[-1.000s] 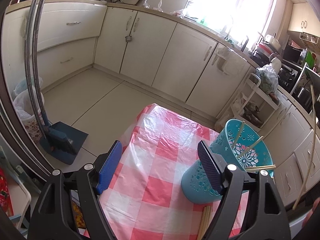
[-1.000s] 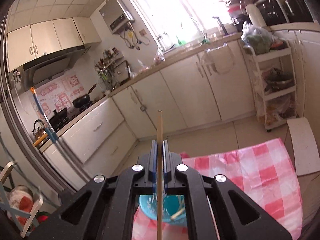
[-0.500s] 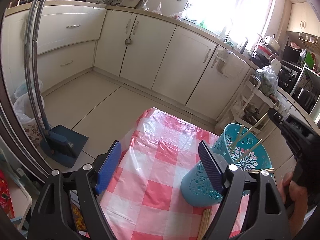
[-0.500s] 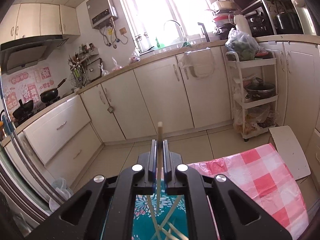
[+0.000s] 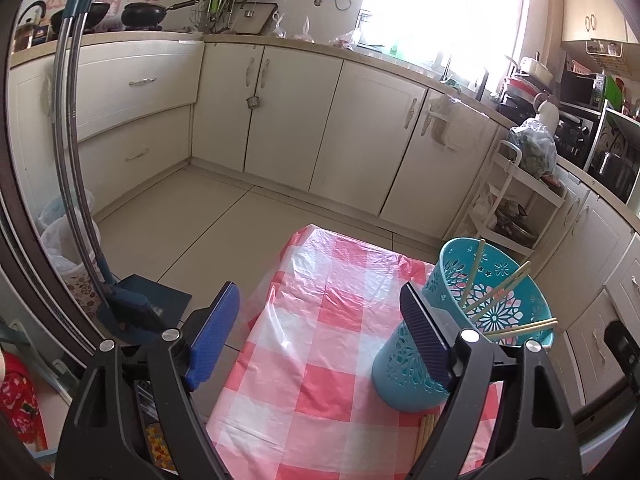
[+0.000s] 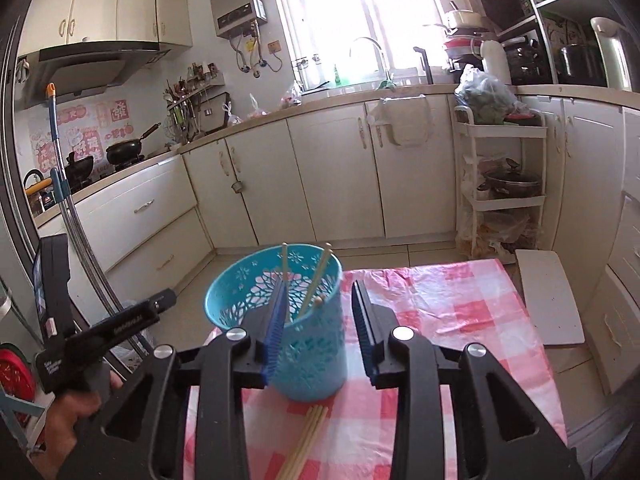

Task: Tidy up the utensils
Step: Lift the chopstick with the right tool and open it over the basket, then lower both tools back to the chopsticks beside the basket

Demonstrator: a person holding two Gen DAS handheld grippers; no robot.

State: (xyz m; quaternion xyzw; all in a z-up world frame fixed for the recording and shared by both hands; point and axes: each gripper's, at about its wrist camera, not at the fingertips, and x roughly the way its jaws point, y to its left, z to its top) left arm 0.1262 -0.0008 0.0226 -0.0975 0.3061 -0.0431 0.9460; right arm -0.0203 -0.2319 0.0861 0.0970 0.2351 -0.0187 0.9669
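Right gripper jaws just opened partway, nothing pinched; ribbed blue pads straddle the teal holder. Left gripper gapes wide, empty, right pad just beside the holder wall. Holder: perforated plastic cylinder, floral cutouts, slim wooden chopsticks leaning inside. More chopsticks lie flat at its base. Glossy pink-checked tablecloth, wrinkled; holder sits near its right edge, left half open.

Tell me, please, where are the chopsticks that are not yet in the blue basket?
In the right wrist view, the loose chopsticks lie on the checked tablecloth, just in front of the blue basket, between the camera and it.
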